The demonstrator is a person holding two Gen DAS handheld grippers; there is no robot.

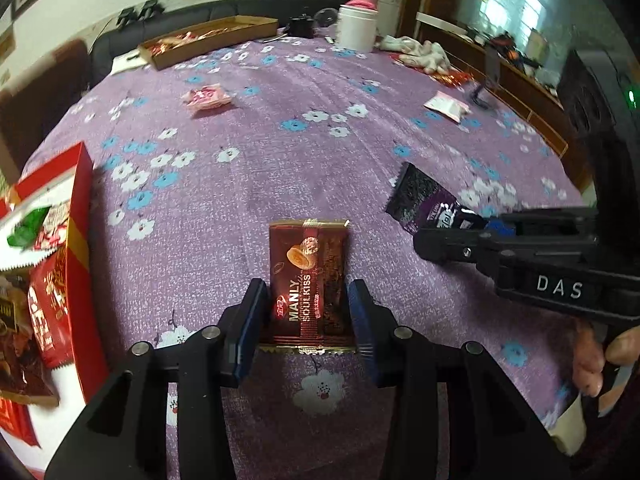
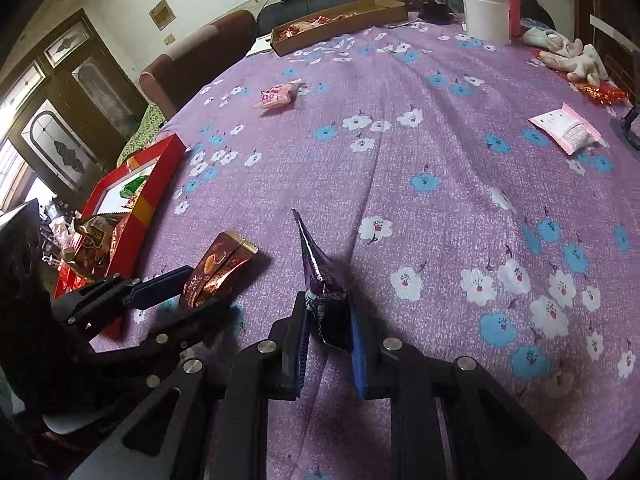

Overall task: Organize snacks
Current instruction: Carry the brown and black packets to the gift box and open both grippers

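My left gripper (image 1: 308,312) is shut on a brown Manly snack packet (image 1: 308,264), held flat just above the purple flowered tablecloth (image 1: 280,140). The right wrist view shows the same packet (image 2: 218,268) bent between the left gripper's (image 2: 206,288) blue pads. My right gripper (image 2: 328,320) is shut on a dark purple packet (image 2: 316,264) that stands on edge and points away from me. In the left wrist view the purple packet (image 1: 424,200) sticks out of the right gripper (image 1: 460,232). A red box (image 1: 80,216) with several snacks inside lies at the left, and its wall (image 2: 160,176) shows in the right wrist view.
A pink packet (image 2: 278,96) and a white-pink packet (image 2: 564,128) lie loose on the cloth. A cardboard tray (image 2: 336,24) with wrapped sweets, a white tub (image 2: 486,14), a pink bottle (image 2: 508,0) and light gloves (image 2: 572,56) sit at the far edge.
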